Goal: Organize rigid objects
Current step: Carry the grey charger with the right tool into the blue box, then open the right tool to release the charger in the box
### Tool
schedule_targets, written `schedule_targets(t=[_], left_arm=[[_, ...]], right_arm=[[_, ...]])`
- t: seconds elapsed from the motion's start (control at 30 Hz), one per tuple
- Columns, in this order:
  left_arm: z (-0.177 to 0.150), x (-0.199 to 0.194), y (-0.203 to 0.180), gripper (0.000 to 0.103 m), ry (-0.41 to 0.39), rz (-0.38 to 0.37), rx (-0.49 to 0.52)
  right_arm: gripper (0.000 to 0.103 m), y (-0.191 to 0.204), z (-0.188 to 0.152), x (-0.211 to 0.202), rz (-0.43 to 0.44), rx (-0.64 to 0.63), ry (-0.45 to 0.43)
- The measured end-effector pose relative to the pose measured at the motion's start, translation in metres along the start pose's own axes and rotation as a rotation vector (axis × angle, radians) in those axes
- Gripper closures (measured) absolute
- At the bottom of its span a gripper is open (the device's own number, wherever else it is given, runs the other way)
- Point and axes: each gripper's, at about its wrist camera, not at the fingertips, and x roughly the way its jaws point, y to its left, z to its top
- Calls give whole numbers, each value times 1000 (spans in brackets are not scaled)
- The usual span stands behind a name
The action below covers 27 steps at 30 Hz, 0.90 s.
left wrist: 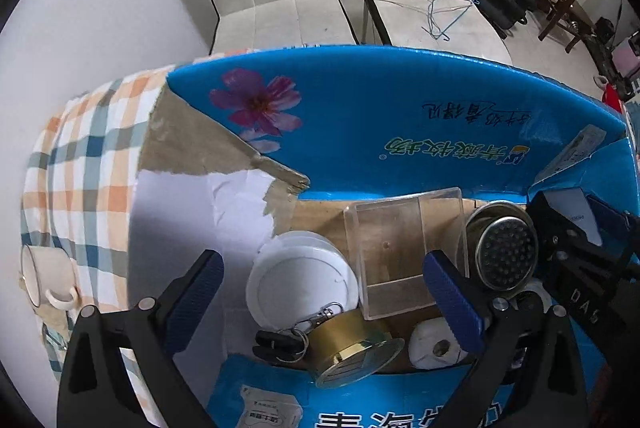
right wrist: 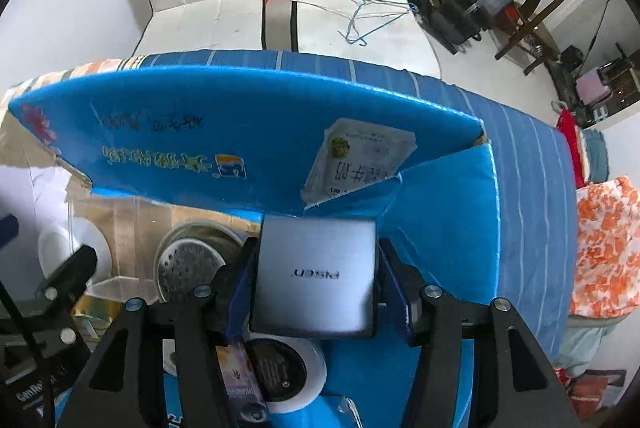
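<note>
Placement step: right hand-held gripper [right wrist: 316, 280] pinches a silver power bank [right wrist: 315, 278] above the blue cardboard box [right wrist: 248, 116]; next, lower and release. Left hand-held gripper [left wrist: 324, 288] hovers spread over the box's contents.

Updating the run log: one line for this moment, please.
right hand-held gripper: shut on silver box | left hand-held gripper: open, empty | both over blue carton
</note>
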Motion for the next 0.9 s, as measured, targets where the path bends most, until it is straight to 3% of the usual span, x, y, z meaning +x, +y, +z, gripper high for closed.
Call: schedule_targets(t=[0.43, 0.5, 0.7, 0.9], left_arm=[[-4, -7, 4, 1, 4, -11, -30], [-5, -12, 6, 1, -3, -9, -34], [-16, -28, 12, 1, -21, -6, -46], [-30, -46, 16, 1, -35, 3, -46]], right_arm=[[31, -4, 2, -3, 37, 34, 30], [26, -6, -1, -7, 47, 42, 31], [12, -17, -28, -30, 94, 85, 13], [12, -20, -54, -39, 114, 99, 30]])
